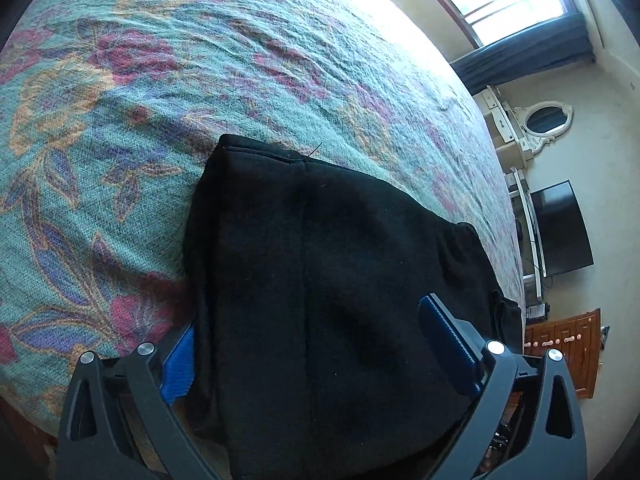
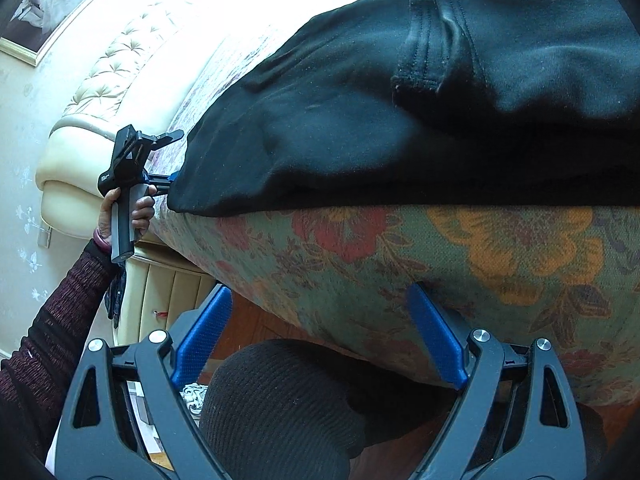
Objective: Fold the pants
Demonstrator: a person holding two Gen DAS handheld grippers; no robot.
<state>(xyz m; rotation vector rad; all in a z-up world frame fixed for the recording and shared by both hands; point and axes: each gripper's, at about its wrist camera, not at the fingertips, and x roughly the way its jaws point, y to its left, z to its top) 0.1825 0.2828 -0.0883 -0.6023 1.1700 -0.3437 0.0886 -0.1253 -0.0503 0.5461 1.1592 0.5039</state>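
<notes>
The left claw (image 1: 320,360) stands wide open, tilted down toward the bed, its ribbed blue pads (image 1: 448,344) splayed to either side of the black pants (image 1: 320,280). The cloth lies between the pads, and the left pad is partly hidden behind the fabric edge, but neither pad presses on it. In the right wrist view the same left claw (image 2: 170,178) sits at the far corner of the pants (image 2: 400,120), held by a hand (image 2: 136,210) wrapped round a grey pistol-style handle, with a dark ribbed knit sleeve (image 2: 52,312) running back from the wrist.

The right claw (image 2: 320,336) is also wide open and empty, angled down, below the edge of the bed. Between its black, riveted arms shows the person's dark ribbed knit clothing (image 2: 280,400).

Beyond the right claw, the pants lie folded in a thick, soft stack along the near edge of the bed, with a stitched pocket (image 2: 424,40) showing on top. From the left claw, a sewn hem (image 1: 264,148) marks their far end.

The bedspread (image 1: 160,120) under them is a woven, fuzzy fabric in teal with red, orange and blue flowers. A cream tufted headboard (image 2: 108,80) rises past the left claw.
</notes>
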